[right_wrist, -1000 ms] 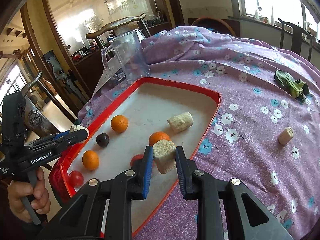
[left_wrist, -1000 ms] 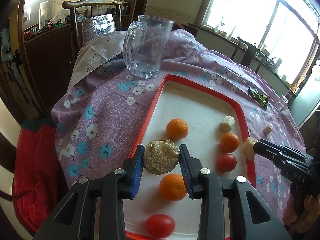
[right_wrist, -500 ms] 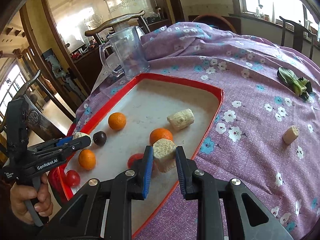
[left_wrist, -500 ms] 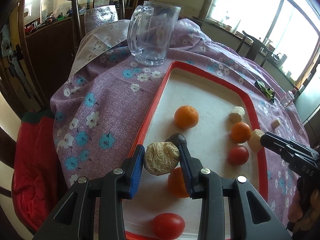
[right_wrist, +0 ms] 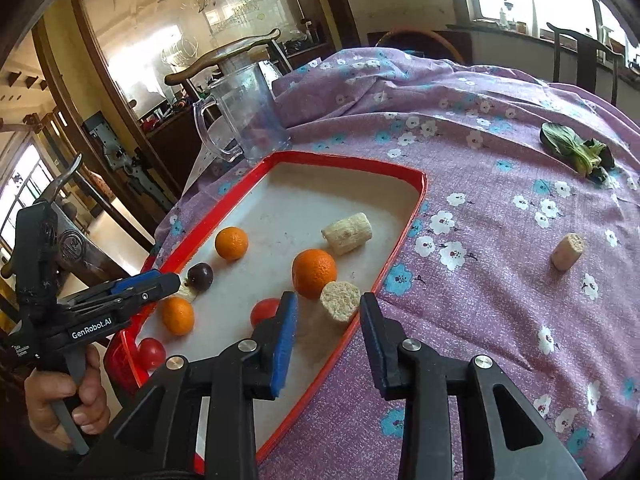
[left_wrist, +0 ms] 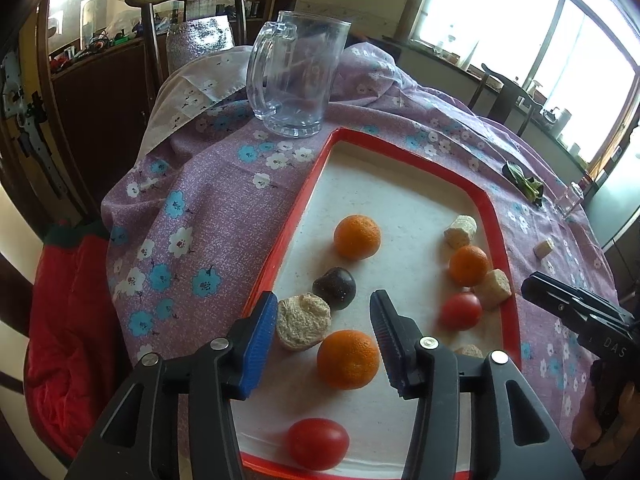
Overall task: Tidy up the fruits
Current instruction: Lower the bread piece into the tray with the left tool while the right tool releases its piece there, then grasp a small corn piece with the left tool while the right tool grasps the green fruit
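Spread across the floral tablecloth point(right_wrist: 500, 184), with the red-rimmed tray point(left_wrist: 400, 142) already loaded: oranges, tomatoes, a dark fruit, corn pieces. Gaped wide over the tray, left gripper point(left_wrist: 324, 338) and right gripper point(right_wrist: 328, 330), gripping nothing. Probably left outside: one corn piece point(right_wrist: 567, 251).

Glossy glass mug point(left_wrist: 296, 80); matt floral cloth point(left_wrist: 224, 196); glossy red tray point(left_wrist: 496, 216) rim.
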Tool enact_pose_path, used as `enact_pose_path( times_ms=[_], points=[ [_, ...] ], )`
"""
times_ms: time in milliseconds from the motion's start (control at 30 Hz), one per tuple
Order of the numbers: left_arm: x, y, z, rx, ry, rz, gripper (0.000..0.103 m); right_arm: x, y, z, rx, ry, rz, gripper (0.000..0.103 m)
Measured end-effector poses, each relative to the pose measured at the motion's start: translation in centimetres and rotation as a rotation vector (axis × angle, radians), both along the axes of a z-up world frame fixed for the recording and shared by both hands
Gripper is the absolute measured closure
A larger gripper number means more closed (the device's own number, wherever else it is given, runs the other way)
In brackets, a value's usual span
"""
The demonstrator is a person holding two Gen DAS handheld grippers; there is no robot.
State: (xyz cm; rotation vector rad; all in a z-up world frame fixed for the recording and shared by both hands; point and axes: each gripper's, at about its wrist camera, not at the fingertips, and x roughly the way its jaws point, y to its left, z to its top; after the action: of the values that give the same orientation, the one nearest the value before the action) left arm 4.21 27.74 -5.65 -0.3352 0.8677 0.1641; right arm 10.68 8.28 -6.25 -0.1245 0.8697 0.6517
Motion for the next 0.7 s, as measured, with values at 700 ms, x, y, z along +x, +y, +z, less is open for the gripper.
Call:
enact_pose_path(
  times_ms=[700],
  points=[
    [1.7, -9.2, 1.7, 0.022, -0.024, -0.206, 0.053, -1.9, -12.9, 0.8, -0.007, -0.029, -0.228, 0.064]
  ],
)
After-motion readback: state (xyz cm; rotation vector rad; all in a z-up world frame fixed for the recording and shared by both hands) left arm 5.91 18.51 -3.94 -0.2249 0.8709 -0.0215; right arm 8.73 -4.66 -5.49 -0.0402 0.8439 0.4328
